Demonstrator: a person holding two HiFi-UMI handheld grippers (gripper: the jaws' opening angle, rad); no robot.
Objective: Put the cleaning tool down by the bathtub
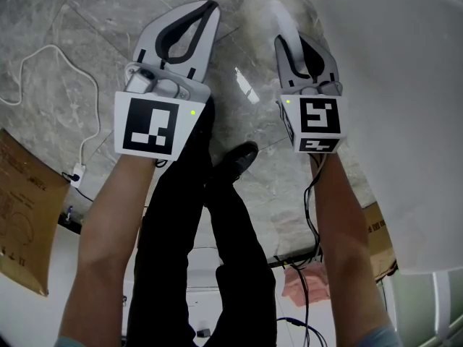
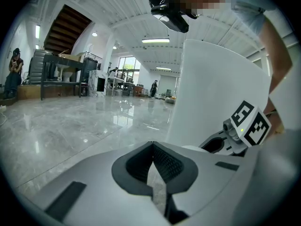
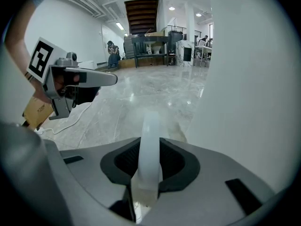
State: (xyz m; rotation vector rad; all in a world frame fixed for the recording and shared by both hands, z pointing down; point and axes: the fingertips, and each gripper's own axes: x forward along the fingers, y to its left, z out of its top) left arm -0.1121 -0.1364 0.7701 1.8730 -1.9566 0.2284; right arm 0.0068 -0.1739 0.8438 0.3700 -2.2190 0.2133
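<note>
The right tool (image 1: pixel 288 43) pinches the white handle of the brush (image 1: pixel 269 11), with a pad pressed on each side. The handle arcs forward to a fluffy head low over the marble floor (image 1: pixel 65 56), just beside the white bathtub (image 1: pixel 405 107). Whether the head touches the floor cannot be told. The left tool (image 1: pixel 208 7) is pressed together at its tips and holds nothing.
</note>
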